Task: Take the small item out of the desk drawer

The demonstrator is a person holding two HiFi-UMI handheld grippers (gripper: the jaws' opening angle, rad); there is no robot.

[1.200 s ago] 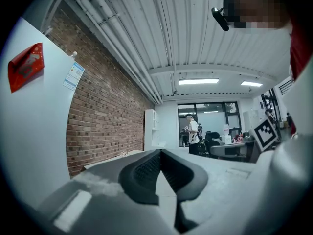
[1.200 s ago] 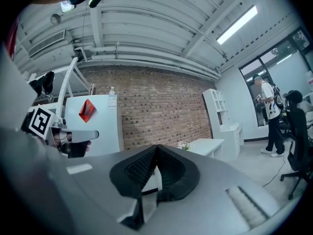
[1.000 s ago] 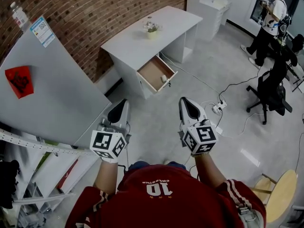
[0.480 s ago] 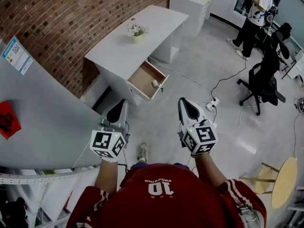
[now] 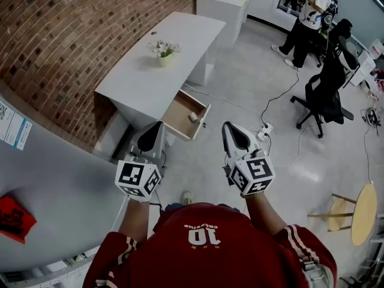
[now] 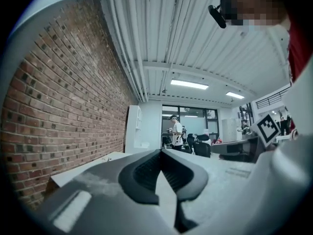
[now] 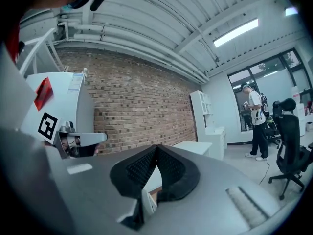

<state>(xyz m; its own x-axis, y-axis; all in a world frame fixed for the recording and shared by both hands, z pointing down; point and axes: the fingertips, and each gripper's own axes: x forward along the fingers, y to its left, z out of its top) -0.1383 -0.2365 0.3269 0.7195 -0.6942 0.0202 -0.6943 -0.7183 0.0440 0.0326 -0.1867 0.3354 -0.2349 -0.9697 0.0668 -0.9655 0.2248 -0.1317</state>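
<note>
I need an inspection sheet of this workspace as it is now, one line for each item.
Surface: white desk, drawer open.
Job's things: small item in the drawer, untouched.
Clutter: plant pot on the desk.
Claws: left claw and right claw shut, empty, short of the desk.
Cables: power strip and cable on the floor.
Surroundings: brick wall, chair, person far off, stool.

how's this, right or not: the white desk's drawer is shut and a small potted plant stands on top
Wrong on the drawer: the head view shows the wood-lined drawer of the white desk pulled open, not shut. The small potted plant does stand on top.
</note>
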